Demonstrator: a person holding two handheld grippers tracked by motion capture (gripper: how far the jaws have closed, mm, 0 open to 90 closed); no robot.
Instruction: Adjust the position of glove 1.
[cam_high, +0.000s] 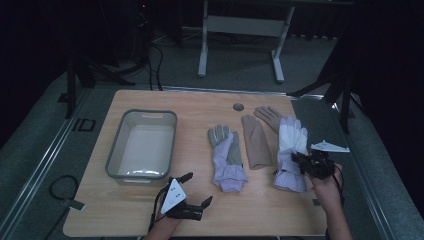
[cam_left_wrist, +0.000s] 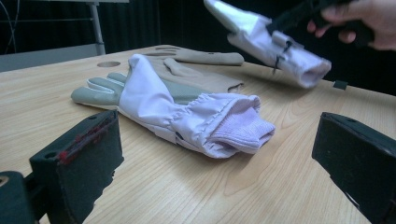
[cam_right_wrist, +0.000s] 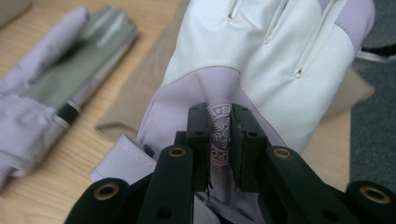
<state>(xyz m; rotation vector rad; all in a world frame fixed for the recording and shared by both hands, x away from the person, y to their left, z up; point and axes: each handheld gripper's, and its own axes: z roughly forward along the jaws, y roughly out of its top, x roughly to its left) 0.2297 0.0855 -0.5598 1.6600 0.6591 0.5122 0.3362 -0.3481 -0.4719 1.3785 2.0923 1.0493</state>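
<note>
My right gripper (cam_right_wrist: 219, 116) is shut on a fold of the white and lavender glove (cam_right_wrist: 261, 56), pinching the lavender fabric near its printed label. The left gripper view shows that glove (cam_left_wrist: 266, 42) lifted off the table, cuff end lowest. From above, the held glove (cam_high: 292, 145) is at the right side of the table, under my right gripper (cam_high: 300, 159). A second lavender and grey glove (cam_high: 226, 157) lies flat mid-table. My left gripper (cam_high: 197, 188) rests near the front edge, open and holding nothing, pointing at this glove's cuff (cam_left_wrist: 233, 128).
Two tan gloves (cam_high: 256, 142) (cam_high: 268, 116) lie between the lavender gloves, partly under the held one. A grey plastic tub (cam_high: 115, 150) stands on the left half of the wooden table (cam_high: 200, 105). A round hole (cam_high: 238, 107) sits near the far edge.
</note>
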